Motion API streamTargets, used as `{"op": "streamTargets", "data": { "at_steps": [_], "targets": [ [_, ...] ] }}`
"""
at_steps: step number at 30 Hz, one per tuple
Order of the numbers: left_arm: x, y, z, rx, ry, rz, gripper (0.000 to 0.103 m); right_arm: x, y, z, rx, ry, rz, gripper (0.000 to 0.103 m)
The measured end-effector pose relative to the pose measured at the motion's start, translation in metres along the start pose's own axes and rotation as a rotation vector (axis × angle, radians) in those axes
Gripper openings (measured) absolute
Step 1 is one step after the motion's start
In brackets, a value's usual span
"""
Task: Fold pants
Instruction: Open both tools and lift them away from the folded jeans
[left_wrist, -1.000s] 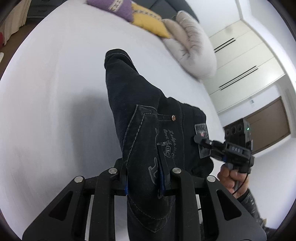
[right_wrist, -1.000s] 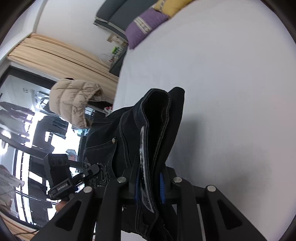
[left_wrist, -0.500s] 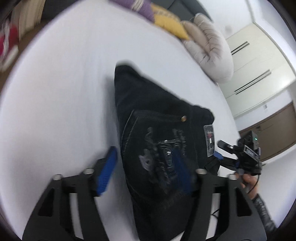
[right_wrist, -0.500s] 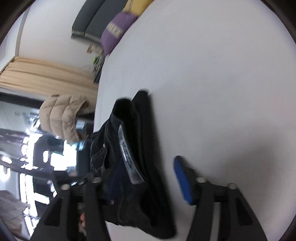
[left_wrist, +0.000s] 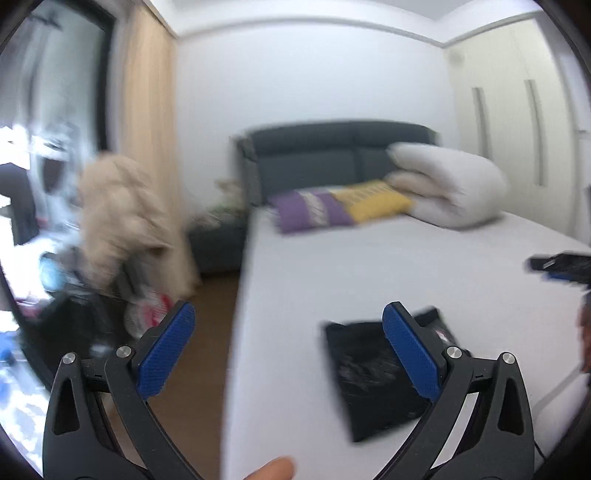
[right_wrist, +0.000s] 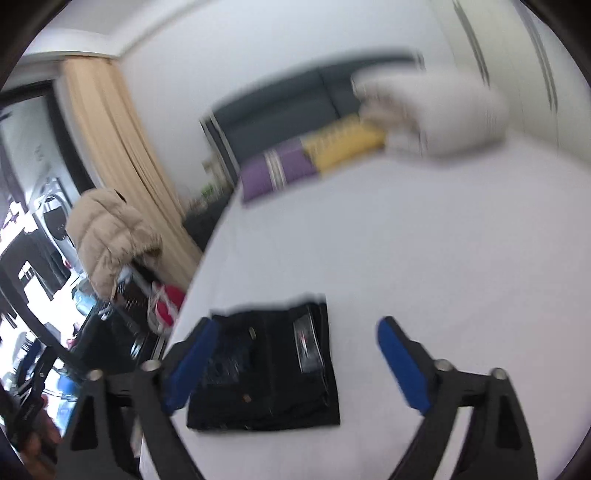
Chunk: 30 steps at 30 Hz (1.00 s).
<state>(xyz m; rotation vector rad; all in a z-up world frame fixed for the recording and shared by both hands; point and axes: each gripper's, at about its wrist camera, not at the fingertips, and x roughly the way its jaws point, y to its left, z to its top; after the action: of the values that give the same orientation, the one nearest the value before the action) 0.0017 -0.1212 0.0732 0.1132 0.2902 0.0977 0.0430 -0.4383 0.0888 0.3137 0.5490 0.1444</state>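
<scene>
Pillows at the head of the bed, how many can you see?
2. A purple pillow lies on the bed against the headboard, and a yellow pillow sits beside it, next to the rolled white duvet. The duvet may hide more.

One folded pair of dark pants (right_wrist: 269, 369) lies on one bed (right_wrist: 424, 258). Two hand-held grippers appear, the left hand-held gripper (left_wrist: 288, 347) and the right hand-held gripper (right_wrist: 295, 363), each with two blue-padded fingers. The bed also carries two cushions, the purple cushion (left_wrist: 310, 210) and the yellow cushion (left_wrist: 376, 199), plus one rolled white duvet (left_wrist: 447, 184).
</scene>
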Motion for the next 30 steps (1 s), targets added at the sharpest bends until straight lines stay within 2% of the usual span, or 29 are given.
{"op": "streamTargets", "data": {
  "at_steps": [1, 4, 9, 13, 17, 19, 22, 30],
  "targets": [
    [-0.014, 0.004, 0.005, -0.011, -0.013, 0.009, 0.103, -0.026, 0.013, 0.006, -0.029, -0.076, -0.002, 0.103],
    [-0.047, 0.018, 0.015, -0.054, -0.022, -0.014, 0.103, -0.077, 0.044, 0.017, -0.085, -0.209, 0.002, 0.103],
    [-0.083, 0.02, 0.019, -0.102, 0.036, -0.026, 0.103, -0.14, 0.073, 0.026, -0.126, -0.327, -0.026, 0.103],
    [-0.104, 0.016, 0.01, -0.129, 0.098, -0.045, 0.103, -0.172, 0.086, 0.016, -0.147, -0.392, -0.052, 0.103],
    [-0.091, 0.006, -0.008, -0.133, 0.172, -0.064, 0.103, -0.16, 0.089, -0.006, -0.134, -0.322, -0.112, 0.103],
    [-0.077, 0.001, -0.019, -0.144, 0.218, -0.068, 0.103, -0.138, 0.089, -0.018, -0.127, -0.224, -0.163, 0.103],
    [-0.061, -0.006, -0.033, -0.133, 0.259, -0.063, 0.103, -0.107, 0.089, -0.035, -0.118, -0.112, -0.175, 0.103],
    [-0.013, -0.018, -0.068, -0.146, 0.364, -0.064, 0.103, -0.078, 0.11, -0.065, -0.25, -0.043, -0.239, 0.103]
  ]
}}
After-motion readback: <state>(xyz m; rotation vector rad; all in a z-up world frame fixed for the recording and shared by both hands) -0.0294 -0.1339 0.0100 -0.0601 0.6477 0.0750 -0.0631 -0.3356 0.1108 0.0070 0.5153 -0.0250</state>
